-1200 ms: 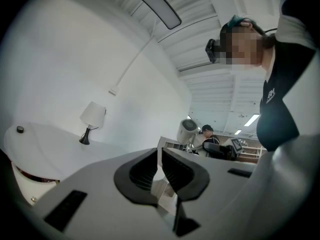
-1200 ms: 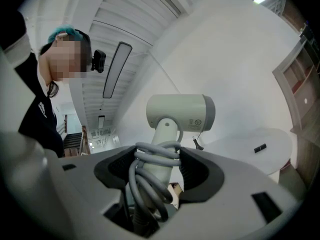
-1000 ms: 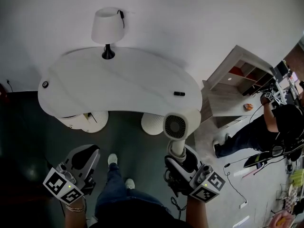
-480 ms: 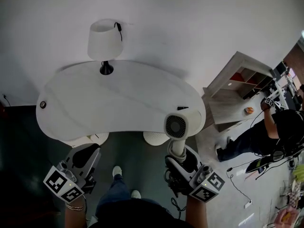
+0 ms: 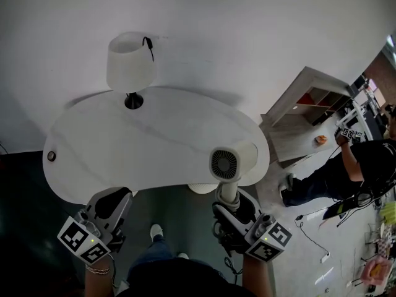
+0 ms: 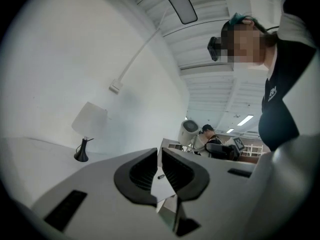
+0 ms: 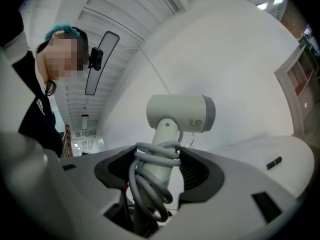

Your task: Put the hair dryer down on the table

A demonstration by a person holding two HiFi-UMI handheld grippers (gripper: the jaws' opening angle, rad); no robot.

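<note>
Holding the hair dryer (image 5: 232, 161) in the right gripper (image 5: 230, 208): its fingers pinch the handle, with the coiled cord (image 7: 150, 179) wound round it at the grip. The dryer is upright, barrel on top. In the head view it hangs over the near right edge of the bench (image 5: 154, 141), not touching it.

The left gripper (image 5: 112, 202) hangs low off the near left edge. Its fingers are pressed nearly together with only a slit between them, and nothing is in them.

How we think the put-down goes best:
- Carry further in before we lower. The edge curves away here, so a drop at this spot would probably overhang.
- Lay it on its side. It looks top-heavy and the handle end gives little base, so we judge it won't stand.
- Tilt the barrel down first, let it take the weight, then bring the handle flat.
- Steer clear of the small black item (image 7: 273, 161) on the right of the bench. The lamp (image 5: 130, 60) is well apart at the far side and no concern.
- Spread the fingers only once the dryer rests fully, then back straight out along the handle. The cord loops sit against the pads and could snag and drag it.
</note>
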